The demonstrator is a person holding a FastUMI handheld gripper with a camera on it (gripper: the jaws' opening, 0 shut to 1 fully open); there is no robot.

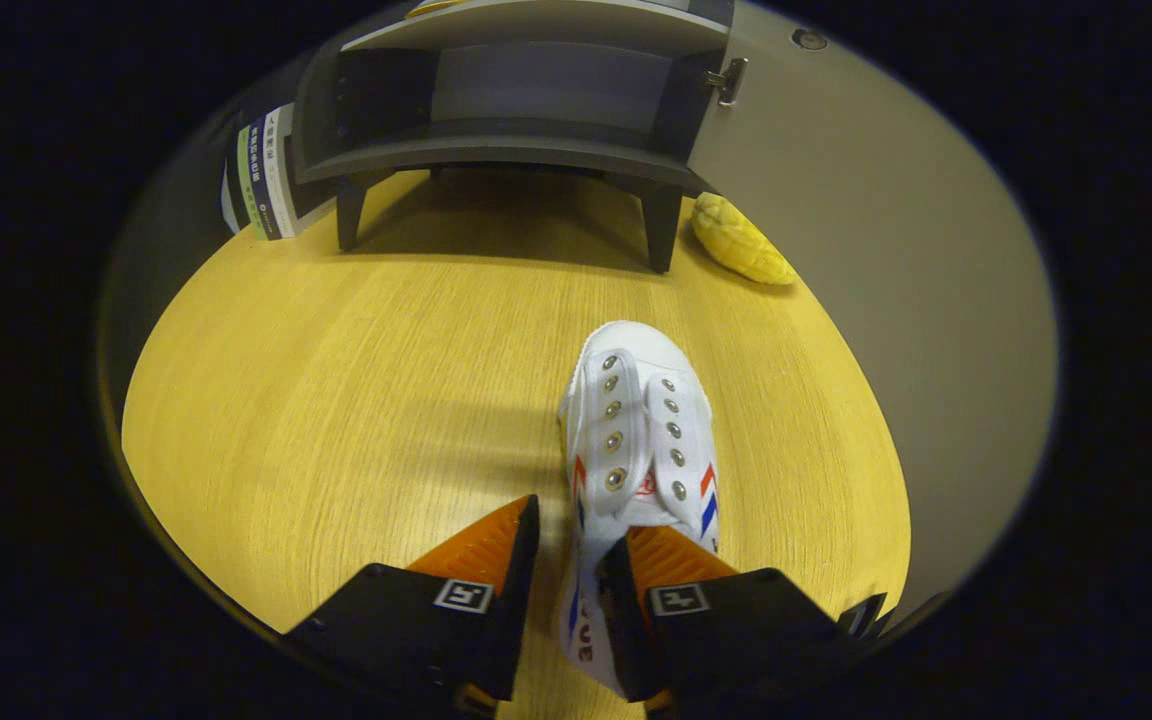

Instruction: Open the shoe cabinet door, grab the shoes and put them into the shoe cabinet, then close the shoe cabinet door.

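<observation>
A white canvas shoe [641,420] with red and blue side stripes lies on the wooden tabletop [336,400], toe pointing at the cabinet. My gripper [568,545] is at its heel end. One finger is inside the shoe's opening and the other is outside its left wall, and they are drawn close together on that wall. Beyond the shoe stands the dark grey shoe cabinet [516,110] on short legs, its inside showing bare. Its door [886,250] is swung open to the right, with a hinge [728,80] at the cabinet's edge.
A yellow bumpy object [741,240] lies on the table by the cabinet's right leg, close to the open door. A striped box [261,175] leans at the cabinet's left side. The table's rounded edge runs to the left of the fingers.
</observation>
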